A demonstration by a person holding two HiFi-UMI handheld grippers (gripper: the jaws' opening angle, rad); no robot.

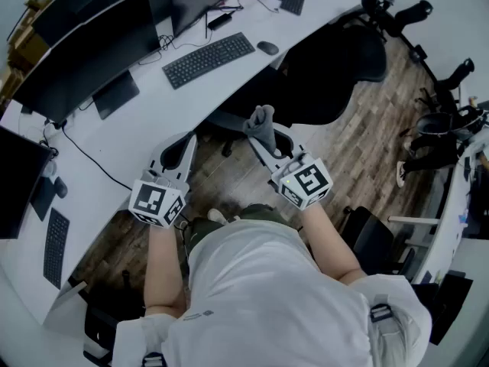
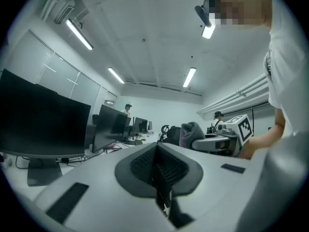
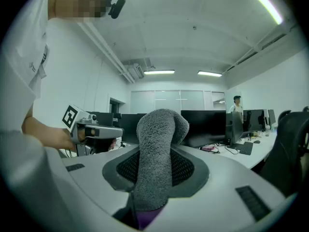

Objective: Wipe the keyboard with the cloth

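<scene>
At the bottom of the head view a white shirt is seen, with two bare forearms reaching up the frame to the grippers. The left gripper is held at centre left, over the wooden floor at the near edge of the desk; its jaws are seen pressed together in its own view, with nothing caught between them. The right gripper is held just right of centre, near the left one but apart from it, and its jaws are clamped on the grey cloth. The cloth is gripped low down, and its free end stands up above the jaw tips and is folded over at the top. Beyond the grippers a black chair is seen in the upper middle of the frame, pushed close to the curved white desk. The keyboard lies on the desk in the upper middle left, well apart from the cloth and from both grippers. A mouse is placed just to its right. Dark monitors are ranged behind the keyboard toward the upper left. A second keyboard is seen at the left edge. In the gripper views, people are seen standing far off among other desks.
</scene>
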